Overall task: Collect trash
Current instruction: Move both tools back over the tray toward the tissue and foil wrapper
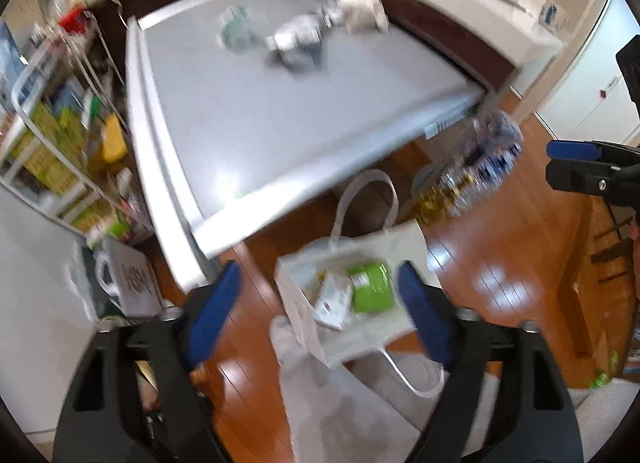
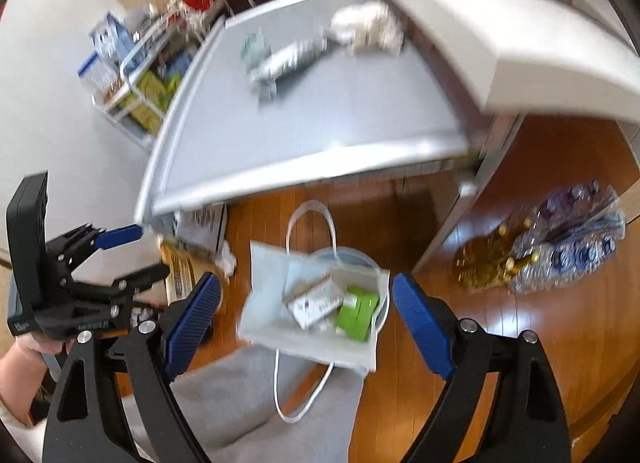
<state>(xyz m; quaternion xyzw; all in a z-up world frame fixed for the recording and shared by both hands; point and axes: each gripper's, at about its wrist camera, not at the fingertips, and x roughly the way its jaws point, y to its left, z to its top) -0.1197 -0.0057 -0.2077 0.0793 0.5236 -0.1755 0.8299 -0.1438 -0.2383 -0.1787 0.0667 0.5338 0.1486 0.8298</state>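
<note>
While both tools (image 1: 320,313) (image 2: 306,323) gape empty, crumpled trash (image 1: 298,37) lies on the table (image 1: 280,115); blurred

On the grey table (image 1: 288,115), far side, lie three pieces of trash: one greenish wrapper (image 1: 236,25), one silvery crumpled packet (image 1: 298,37) and one white crumpled wad (image 1: 362,7). On the near floor stands one white bag (image 1: 352,295), holding two items: one white carton (image 1: 334,299), one green box (image 1: 372,287).
</note>
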